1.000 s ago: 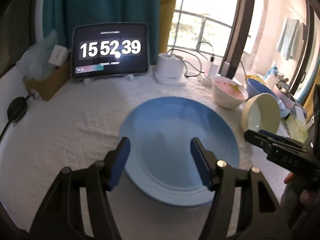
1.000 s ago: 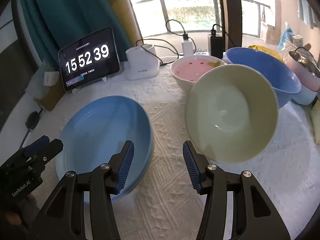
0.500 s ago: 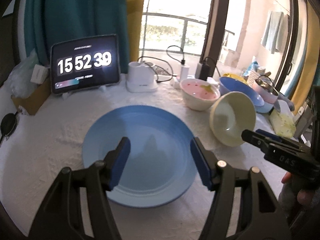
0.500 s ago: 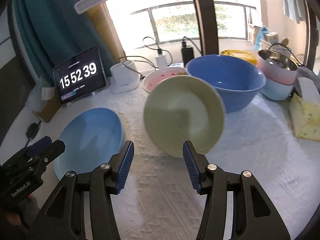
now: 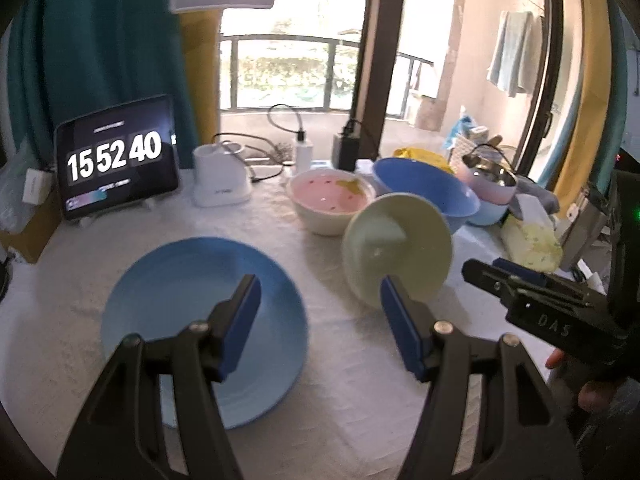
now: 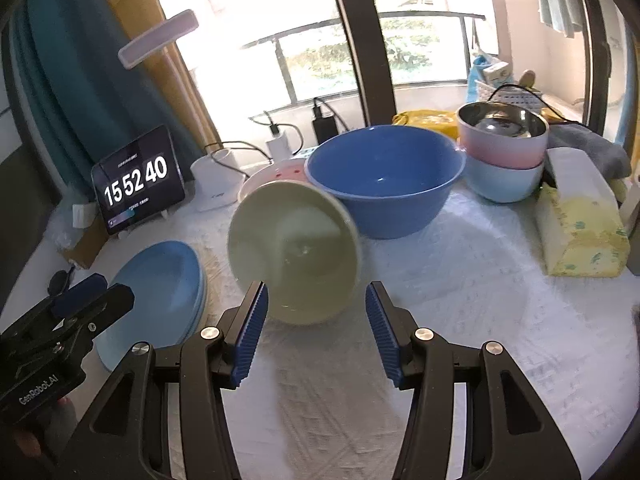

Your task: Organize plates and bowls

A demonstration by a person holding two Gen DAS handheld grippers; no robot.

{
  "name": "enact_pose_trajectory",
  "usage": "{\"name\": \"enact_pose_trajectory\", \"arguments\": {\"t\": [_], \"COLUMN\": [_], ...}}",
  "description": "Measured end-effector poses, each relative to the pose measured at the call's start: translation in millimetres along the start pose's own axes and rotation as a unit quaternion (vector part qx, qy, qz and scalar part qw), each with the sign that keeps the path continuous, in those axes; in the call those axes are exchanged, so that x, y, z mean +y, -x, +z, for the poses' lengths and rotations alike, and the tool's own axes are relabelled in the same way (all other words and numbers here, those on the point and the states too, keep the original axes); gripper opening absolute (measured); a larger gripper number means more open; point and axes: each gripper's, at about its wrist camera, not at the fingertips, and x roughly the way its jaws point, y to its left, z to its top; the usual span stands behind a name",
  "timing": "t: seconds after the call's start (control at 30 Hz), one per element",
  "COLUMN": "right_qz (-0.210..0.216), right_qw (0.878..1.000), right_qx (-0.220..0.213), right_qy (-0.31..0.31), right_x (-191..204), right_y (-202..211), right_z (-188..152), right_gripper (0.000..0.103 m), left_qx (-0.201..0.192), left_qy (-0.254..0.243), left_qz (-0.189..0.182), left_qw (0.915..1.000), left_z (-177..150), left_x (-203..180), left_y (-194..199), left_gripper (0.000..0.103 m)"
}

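A cream bowl (image 6: 296, 248) stands tilted on its rim on the white cloth, its hollow facing me, slightly blurred. It shows beyond the right finger in the left wrist view (image 5: 400, 248). Left of it lies a blue plate (image 5: 192, 312), and the right wrist view shows a second rim under that plate (image 6: 160, 280). My left gripper (image 5: 318, 292) hangs open above the plate's near right part. My right gripper (image 6: 315, 300) is open just short of the cream bowl. Neither holds anything.
Behind the cream bowl stand a pink-lined bowl (image 5: 328, 200), a large blue bowl (image 6: 384, 176) and a stack of small bowls (image 6: 502, 148). A yellow tissue pack (image 6: 580, 228) lies at the right. A clock tablet (image 5: 116, 160) and chargers line the back.
Both grippers have drawn back and risen, so the plate and bowls look smaller and farther. The cream bowl now sits lower in the right view, near the fingertips. Jaws unchanged.
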Motion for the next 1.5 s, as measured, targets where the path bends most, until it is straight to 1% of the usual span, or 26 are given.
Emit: {"name": "enact_pose_trajectory", "arguments": {"t": [0.37, 0.53, 0.83, 1.23, 1.5], "right_qz": [-0.012, -0.018, -0.027, -0.031, -0.027], "right_qw": [1.0, 0.999, 0.999, 0.998, 0.998], "right_qx": [-0.023, -0.027, -0.029, -0.028, -0.018], "right_qy": [-0.013, -0.015, -0.018, -0.042, -0.051], "right_x": [-30, -41, -61, -86, -93], "right_y": [13, 13, 5, -21, -46], "right_z": [12, 19, 34, 55, 66], "right_gripper": [0.053, 0.053, 0.053, 0.053, 0.053], "left_qx": [-0.016, -0.025, -0.041, -0.038, -0.016], "left_qy": [-0.014, -0.011, -0.02, -0.027, -0.027], "left_qz": [-0.025, -0.035, -0.043, -0.046, -0.041], "left_qw": [0.9995, 0.999, 0.9981, 0.9978, 0.9987], "left_z": [23, 35, 56, 76, 78], "left_x": [-33, -47, -64, -79, -82], "left_y": [-7, -14, -31, -63, -94], "left_gripper": [0.064, 0.064, 0.064, 0.064, 0.064]}}
